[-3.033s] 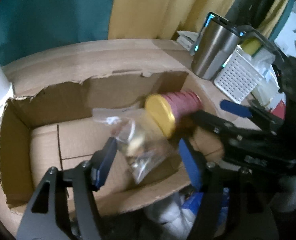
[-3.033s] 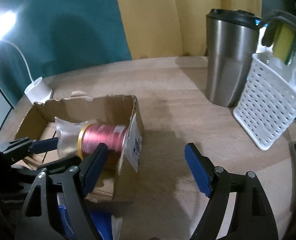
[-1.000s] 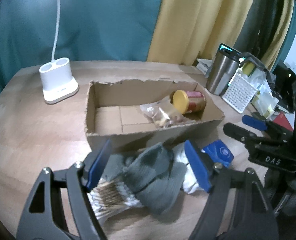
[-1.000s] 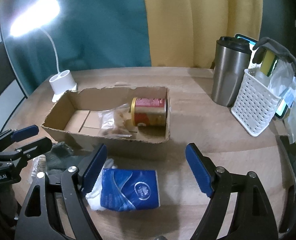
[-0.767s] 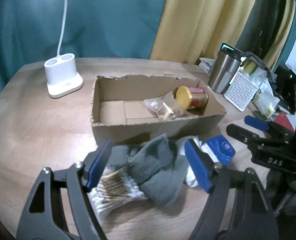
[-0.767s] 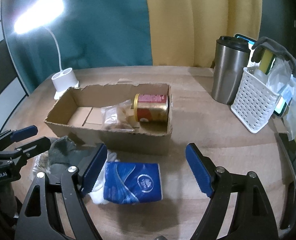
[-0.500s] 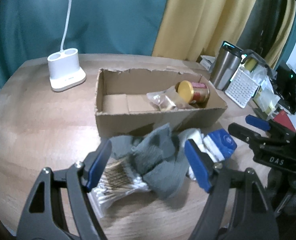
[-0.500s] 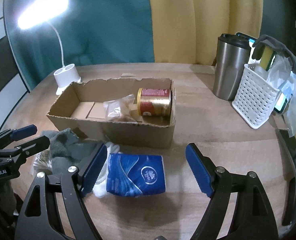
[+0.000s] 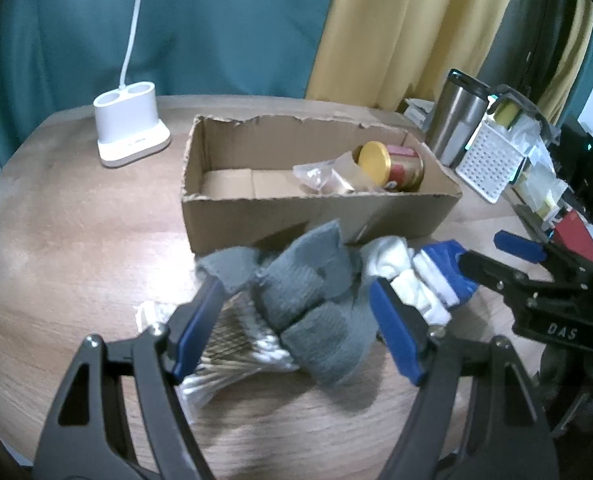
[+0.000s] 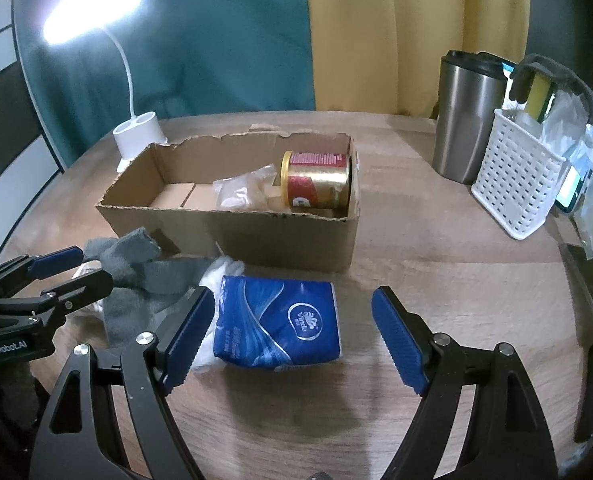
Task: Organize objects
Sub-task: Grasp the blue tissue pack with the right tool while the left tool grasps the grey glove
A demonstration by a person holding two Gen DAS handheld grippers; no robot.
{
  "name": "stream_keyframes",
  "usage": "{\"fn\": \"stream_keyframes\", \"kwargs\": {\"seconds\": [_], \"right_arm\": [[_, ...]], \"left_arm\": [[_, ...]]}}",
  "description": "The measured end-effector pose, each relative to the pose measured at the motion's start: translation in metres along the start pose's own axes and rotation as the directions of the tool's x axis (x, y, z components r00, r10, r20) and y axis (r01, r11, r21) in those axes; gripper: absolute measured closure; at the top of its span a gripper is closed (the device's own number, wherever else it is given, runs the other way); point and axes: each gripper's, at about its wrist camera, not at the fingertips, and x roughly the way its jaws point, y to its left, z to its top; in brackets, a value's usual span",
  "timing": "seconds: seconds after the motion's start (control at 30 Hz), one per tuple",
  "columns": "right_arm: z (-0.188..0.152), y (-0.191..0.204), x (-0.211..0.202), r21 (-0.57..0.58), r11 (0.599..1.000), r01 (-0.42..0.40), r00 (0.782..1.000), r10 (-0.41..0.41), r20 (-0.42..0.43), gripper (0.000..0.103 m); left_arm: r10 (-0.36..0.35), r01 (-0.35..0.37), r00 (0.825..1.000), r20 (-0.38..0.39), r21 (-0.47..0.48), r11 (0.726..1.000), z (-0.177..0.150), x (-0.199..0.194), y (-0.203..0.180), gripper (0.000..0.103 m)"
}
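Sorting stage: about the middle, by my judgement; some things are in the box, others wait on the table.
Box: the cardboard box [image 10: 256, 236] stands toward the far middle of the wooden table [image 10: 436, 240], open on top.
Already inside: a red and gold can [image 10: 316, 180] lies on its side at the right end of the box, and a clear plastic bag [image 10: 242, 190] lies just beside it, on the left. The left part of the box floor is bare.
Still outside: a blue tissue pack [image 10: 278, 326], a grey cloth [image 9: 316, 300], a white cloth [image 9: 392, 268] and a bundle of cotton swabs [image 9: 232, 348] lie together on the table, in front of the near wall of the box.
Left gripper [image 9: 296, 328]: spread wide, holding nothing; it hovers over the grey cloth and the swabs, which show between its blue pads.
Right gripper [image 10: 292, 332]: also spread wide and empty; the tissue pack sits between its fingers, nearer to the left one.
Not part of the job, as I judge: a white lamp base [image 9: 130, 132] toward the far left corner, a steel tumbler [image 10: 468, 116] and a white basket [image 10: 516, 184] toward the far right edge.
Left to do: probably four things to move into the box; there is room at its left end.
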Motion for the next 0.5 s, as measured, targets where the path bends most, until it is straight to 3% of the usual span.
{"fn": "stream_keyframes", "kwargs": {"seconds": [0.23, 0.33, 0.5], "right_arm": [[-0.001, 0.0, 0.006, -0.003, 1.0, -0.024, 1.0, 0.024, -0.008, 0.019], [-0.002, 0.0, 0.01, -0.006, 0.999, -0.036, 0.999, 0.036, -0.014, 0.008], [-0.004, 0.0, 0.018, -0.004, 0.998, -0.058, 0.998, 0.058, -0.031, 0.008]], "left_arm": [[0.011, -0.011, 1.0, -0.006, 0.018, 1.0, -0.001, 0.007, -0.005, 0.026], [0.016, -0.015, 1.0, -0.013, 0.031, 0.999, -0.002, 0.011, -0.008, 0.027], [0.026, -0.025, 0.999, -0.02, 0.045, 0.999, -0.002, 0.017, -0.01, 0.031]]}}
